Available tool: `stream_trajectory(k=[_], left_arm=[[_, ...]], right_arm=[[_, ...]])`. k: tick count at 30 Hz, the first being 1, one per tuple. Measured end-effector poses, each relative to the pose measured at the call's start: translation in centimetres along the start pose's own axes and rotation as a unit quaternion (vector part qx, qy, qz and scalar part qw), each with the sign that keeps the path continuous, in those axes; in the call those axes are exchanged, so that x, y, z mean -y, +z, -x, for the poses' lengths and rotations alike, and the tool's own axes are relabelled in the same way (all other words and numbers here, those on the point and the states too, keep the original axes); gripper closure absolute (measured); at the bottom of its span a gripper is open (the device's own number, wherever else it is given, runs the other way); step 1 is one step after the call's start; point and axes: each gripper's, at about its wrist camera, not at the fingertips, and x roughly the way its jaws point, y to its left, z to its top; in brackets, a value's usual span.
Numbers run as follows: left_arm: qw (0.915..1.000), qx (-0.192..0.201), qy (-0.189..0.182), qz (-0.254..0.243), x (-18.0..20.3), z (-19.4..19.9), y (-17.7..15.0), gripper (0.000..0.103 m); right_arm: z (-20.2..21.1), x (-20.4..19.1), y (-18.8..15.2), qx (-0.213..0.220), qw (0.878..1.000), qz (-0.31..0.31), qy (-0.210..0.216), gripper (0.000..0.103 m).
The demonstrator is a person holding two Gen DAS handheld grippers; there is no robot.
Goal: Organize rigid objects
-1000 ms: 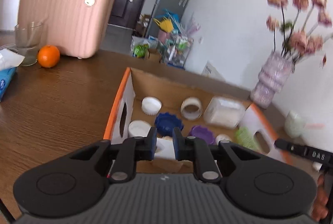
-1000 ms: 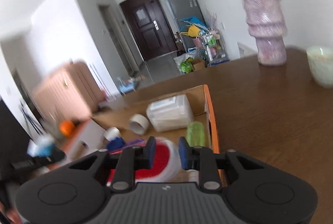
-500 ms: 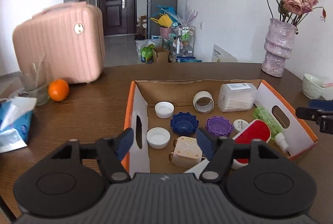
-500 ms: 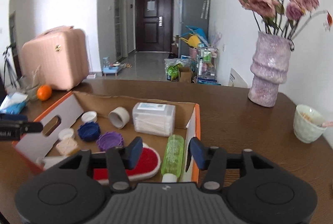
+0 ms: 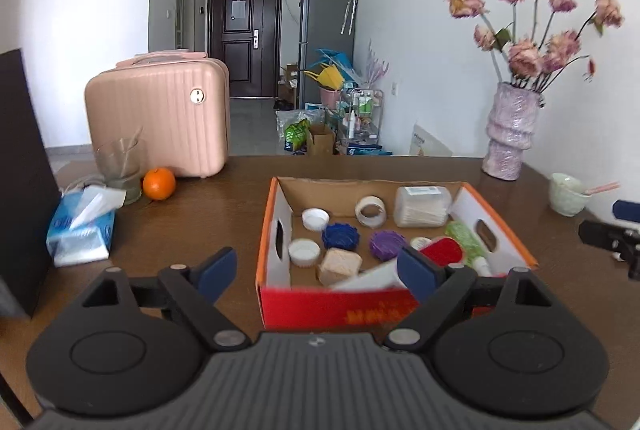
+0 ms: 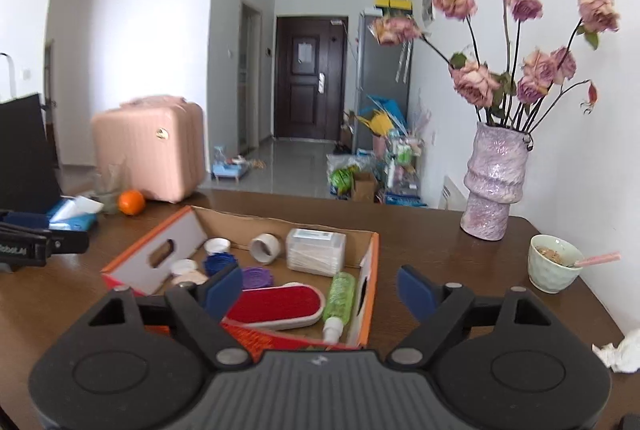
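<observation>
My left gripper point(image 5: 316, 272) and my right gripper point(image 6: 320, 290) both hang in front of the cardboard box point(image 5: 276, 230) on the desk point(image 5: 200, 198), and the jaws of both have just been opening; now they stand wide and hold nothing. A second ago the 2 pairs were nearly shut and close over the box, with its contents large in view; now I see the whole box from farther back and a little higher. The rigid objects lie inside it: the blue cap point(image 5: 341, 235), the purple cap point(image 5: 387, 244), 2 white lids, the tape roll point(image 5: 371, 209), the clear container point(image 5: 421, 206), the green bottle point(image 6: 340, 296) and the red brush point(image 6: 276, 304). I judge that the sorting into the box is finished or almost so, since nothing loose of that kind remains beside it.
</observation>
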Motion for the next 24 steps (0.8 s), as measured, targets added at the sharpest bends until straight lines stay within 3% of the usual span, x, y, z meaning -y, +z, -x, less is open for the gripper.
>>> stream_trajectory(k=[4, 7, 10, 12, 16, 21, 24], left_arm=[[0.9993, 0.038, 0.006, -0.005, 0.4, 4.8, -2.4, 0.001], [0.9976, 0.068, 0.003, -0.011, 0.8, 8.3, -5.2, 0.0], [0.9946, 0.099, 0.029, -0.013, 1.0, 11.5, -8.4, 0.0], [0.9928, 0.112, 0.042, -0.015, 0.9, 13.4, -10.3, 0.0], [0.9881, 0.135, 0.071, -0.019, 0.5, 17.3, -14.5, 0.0], [0.99, 0.133, 0.047, 0.005, -0.4, 21.4, -19.9, 0.0], [0.9914, 0.123, 0.044, -0.009, -0.6, 23.1, -21.8, 0.0]], right_arm=[[4.6, -1.0, -2.6, 0.032, 0.999, -0.001, 0.0, 0.016], [7.9, -1.8, -4.6, 0.057, 0.998, -0.004, -0.01, 0.016], [11.1, -2.7, -6.7, 0.085, 0.996, -0.011, -0.013, 0.013], [13.1, -3.5, -8.2, 0.101, 0.995, -0.016, -0.016, 0.002], [16.3, -5.7, -11.6, 0.107, 0.994, 0.008, -0.016, 0.001], [20.5, -8.5, -16.9, 0.098, 0.995, -0.019, -0.015, 0.0], [23.4, -11.1, -19.8, 0.102, 0.995, 0.007, -0.012, 0.0]])
